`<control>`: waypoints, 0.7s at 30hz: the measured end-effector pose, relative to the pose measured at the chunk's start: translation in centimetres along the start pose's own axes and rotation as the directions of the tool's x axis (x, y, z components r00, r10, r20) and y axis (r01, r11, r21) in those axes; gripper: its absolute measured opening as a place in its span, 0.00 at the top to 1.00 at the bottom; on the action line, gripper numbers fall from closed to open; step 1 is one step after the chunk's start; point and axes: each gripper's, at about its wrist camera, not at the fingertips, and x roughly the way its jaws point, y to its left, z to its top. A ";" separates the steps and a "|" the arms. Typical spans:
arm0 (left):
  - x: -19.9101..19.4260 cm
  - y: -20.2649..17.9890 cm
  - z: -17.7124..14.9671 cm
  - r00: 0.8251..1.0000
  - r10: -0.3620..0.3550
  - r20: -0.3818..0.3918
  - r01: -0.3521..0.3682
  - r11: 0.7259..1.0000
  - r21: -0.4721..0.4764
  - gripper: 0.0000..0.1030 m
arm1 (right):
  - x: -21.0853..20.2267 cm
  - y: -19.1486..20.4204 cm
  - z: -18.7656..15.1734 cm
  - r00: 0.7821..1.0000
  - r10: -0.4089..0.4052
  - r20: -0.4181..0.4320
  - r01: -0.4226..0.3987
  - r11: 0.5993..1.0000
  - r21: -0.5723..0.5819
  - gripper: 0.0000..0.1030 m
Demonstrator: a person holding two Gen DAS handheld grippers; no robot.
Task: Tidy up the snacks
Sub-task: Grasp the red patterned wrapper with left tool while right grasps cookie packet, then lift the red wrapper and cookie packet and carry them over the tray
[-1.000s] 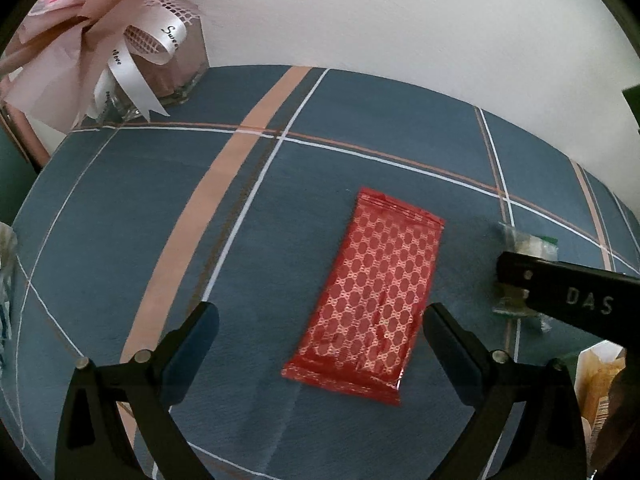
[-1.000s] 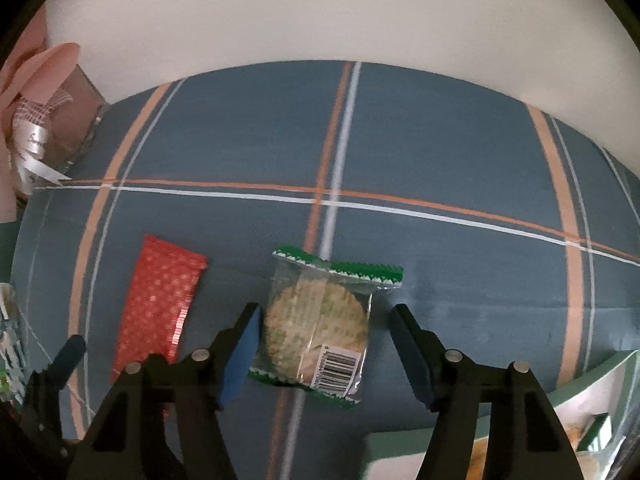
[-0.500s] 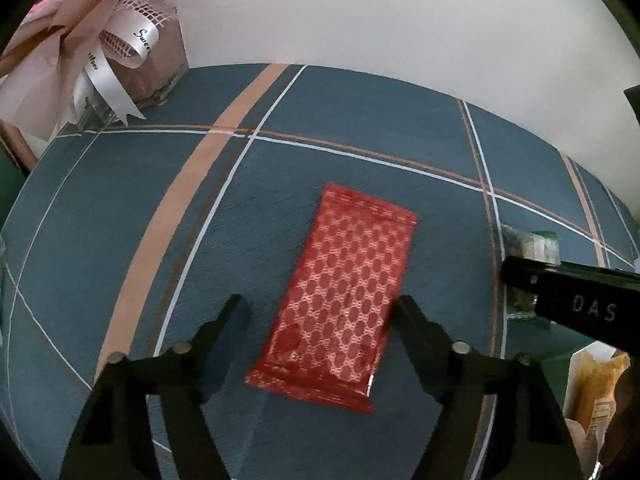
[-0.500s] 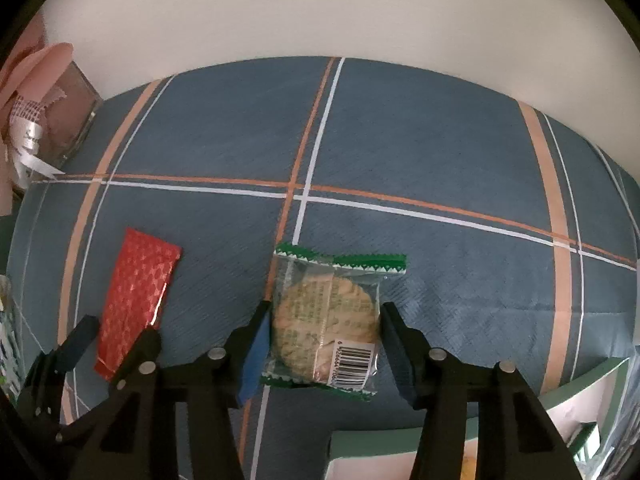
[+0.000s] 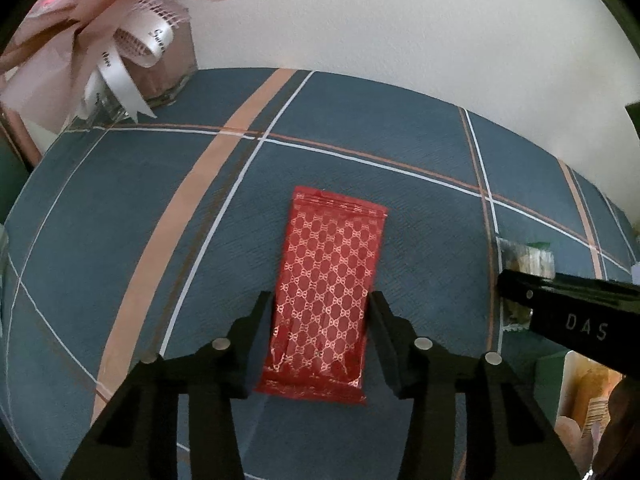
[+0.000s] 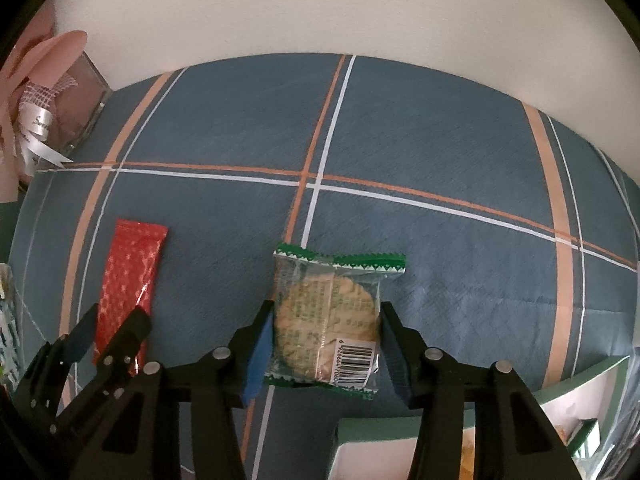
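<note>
A red patterned snack packet (image 5: 332, 248) lies flat on the blue plaid tablecloth (image 5: 380, 128). My left gripper (image 5: 320, 300) straddles its near half, the jaws closing with both pads against the packet's long edges. In the right wrist view the same red packet (image 6: 130, 272) lies at the left, with the left gripper (image 6: 112, 328) over its near end. A clear, green-edged cookie packet (image 6: 328, 292) sits between the fingers of my right gripper (image 6: 326, 312). Those jaws are closing too, pads touching the wrapper's sides. The cookie packet (image 5: 524, 256) shows partly behind the right gripper's black body in the left wrist view.
A pink gift box with a white ribbon (image 5: 120, 52) stands at the back left by the white wall. A green-rimmed box (image 6: 580, 380) holding other snacks sits at the near right. More packaging shows at the far left edge (image 6: 8, 320).
Both grippers have closed in from wide open: the left onto the red packet's sides, the right onto the cookie packet's sides. Neither packet has left the cloth.
</note>
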 end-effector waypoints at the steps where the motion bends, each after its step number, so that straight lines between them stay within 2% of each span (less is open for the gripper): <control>1: 0.0 0.2 0.0 1.000 0.002 0.000 -0.002 1.000 -0.007 0.53 | 0.0 -0.1 -0.1 1.000 0.004 -0.001 -0.004 1.000 0.000 0.49; 12: -0.9 2.4 -0.2 1.000 -0.003 -0.025 0.000 0.995 -0.099 0.54 | -0.8 0.5 -1.6 0.999 0.043 0.007 -0.043 0.998 -0.036 0.49; 21: -2.8 3.2 -0.3 0.999 -0.013 -0.038 0.007 0.989 -0.149 0.54 | -2.8 0.6 -3.4 0.995 0.100 0.001 -0.100 0.995 -0.019 0.49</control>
